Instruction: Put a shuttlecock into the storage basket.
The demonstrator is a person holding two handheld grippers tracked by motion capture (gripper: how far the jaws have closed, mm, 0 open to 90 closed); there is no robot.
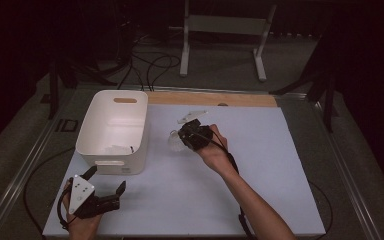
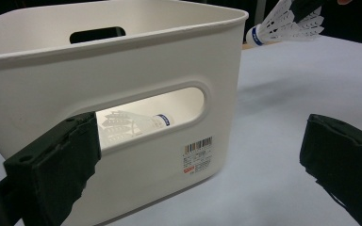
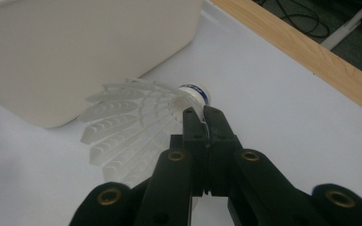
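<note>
A white plastic shuttlecock [image 1: 173, 139] hangs just above the table, right of the white bin [image 1: 95, 129]. My right gripper [image 1: 181, 137] is shut on it. In the right gripper view the jaws pinch the skirt's edge near the blue-banded cork, with the shuttlecock [image 3: 132, 122] fanning left of my right gripper [image 3: 203, 115]. A second shuttlecock [image 1: 117, 149] lies in the bin, seen through the handle slot as a shuttlecock [image 2: 136, 125]. My left gripper [image 1: 108, 178] stands open near the bin's near wall [image 2: 122, 70], jaws wide apart with nothing between them.
The white table top [image 1: 260, 165] stretches wide to the right of my hands. A wooden strip [image 1: 215, 98] runs along its far edge. Beyond it on the floor stand a white frame [image 1: 225, 30] and loose cables [image 1: 150, 65].
</note>
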